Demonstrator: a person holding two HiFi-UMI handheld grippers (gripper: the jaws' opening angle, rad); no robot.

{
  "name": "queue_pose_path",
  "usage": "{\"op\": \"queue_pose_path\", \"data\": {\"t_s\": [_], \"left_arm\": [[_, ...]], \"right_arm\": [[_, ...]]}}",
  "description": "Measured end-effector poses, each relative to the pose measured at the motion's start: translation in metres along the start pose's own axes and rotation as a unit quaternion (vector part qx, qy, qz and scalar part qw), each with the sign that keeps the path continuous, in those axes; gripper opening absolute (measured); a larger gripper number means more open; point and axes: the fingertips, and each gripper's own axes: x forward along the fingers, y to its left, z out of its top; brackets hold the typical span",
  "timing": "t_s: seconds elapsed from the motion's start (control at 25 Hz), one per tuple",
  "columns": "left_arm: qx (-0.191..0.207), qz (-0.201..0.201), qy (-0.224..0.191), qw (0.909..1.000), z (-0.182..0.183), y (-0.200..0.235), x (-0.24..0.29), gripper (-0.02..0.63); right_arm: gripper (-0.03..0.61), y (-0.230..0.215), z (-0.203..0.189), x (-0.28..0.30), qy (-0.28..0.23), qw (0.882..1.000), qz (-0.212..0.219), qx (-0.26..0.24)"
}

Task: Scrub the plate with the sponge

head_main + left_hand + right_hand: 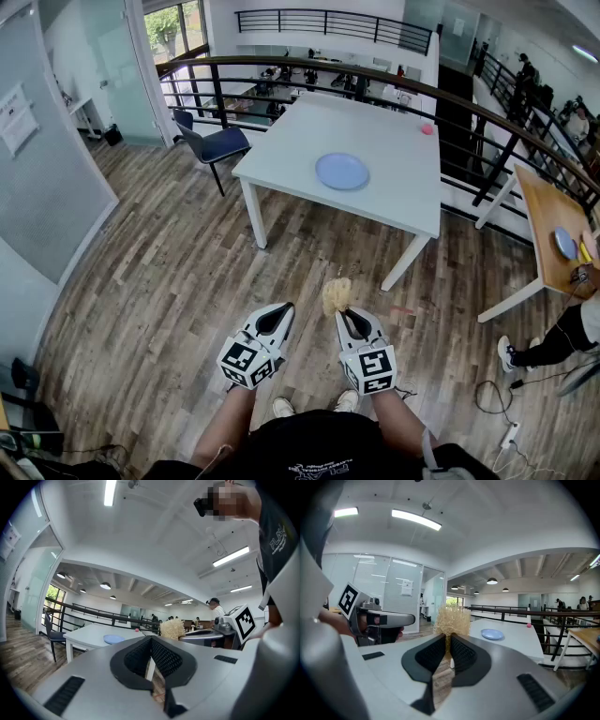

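A round blue plate [342, 172] lies on the white table [394, 202] some way ahead of me, and shows small in the gripper views [115, 639] [492, 633]. My right gripper [349, 319] [448, 637] is shut on a straw-coloured fibrous sponge [337, 294] [452, 619] that sticks up past its fingertips. Beside it my left gripper [272, 323] [151, 639] has its jaws closed together with nothing between them. Both grippers hang over the wooden floor, well short of the table. The sponge [172, 629] also appears in the left gripper view.
A small pink ball [427, 129] rests near the table's far right corner. A blue chair [214, 143] stands at its left end. A dark railing [487, 122] runs behind. At right are a wooden table [553, 234], a seated person's leg [544, 349] and floor cables [502, 398].
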Motion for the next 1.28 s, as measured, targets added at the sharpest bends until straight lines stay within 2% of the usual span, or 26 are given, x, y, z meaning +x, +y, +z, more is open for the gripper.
{"op": "queue_pose_path", "data": {"t_s": [0.44, 0.72, 0.88, 1.08, 1.2, 1.28], "left_arm": [[0.011, -0.015, -0.003, 0.9998, 0.008, 0.036, -0.024, 0.012], [0.015, -0.033, 0.006, 0.9993, 0.007, 0.045, -0.024, 0.012], [0.018, -0.031, 0.014, 0.9993, 0.008, 0.059, -0.007, 0.012], [0.012, -0.025, 0.025, 0.9993, -0.001, 0.078, 0.036, 0.012], [0.023, -0.003, 0.024, 0.9995, 0.001, 0.101, 0.073, 0.012], [0.034, 0.009, 0.02, 0.9992, 0.01, 0.116, 0.103, 0.012]], "right_arm": [[0.043, 0.033, 0.008, 0.026, -0.004, 1.0, -0.016, -0.004], [0.044, 0.039, 0.003, 0.03, 0.003, 1.0, -0.009, 0.027], [0.044, 0.019, 0.004, 0.044, 0.005, 0.999, -0.016, 0.037], [0.044, -0.026, 0.001, 0.078, 0.003, 0.999, -0.015, 0.046], [0.044, -0.058, 0.003, 0.111, 0.0, 0.999, -0.009, 0.046], [0.044, -0.082, 0.012, 0.133, -0.009, 0.998, 0.003, 0.068]]}}
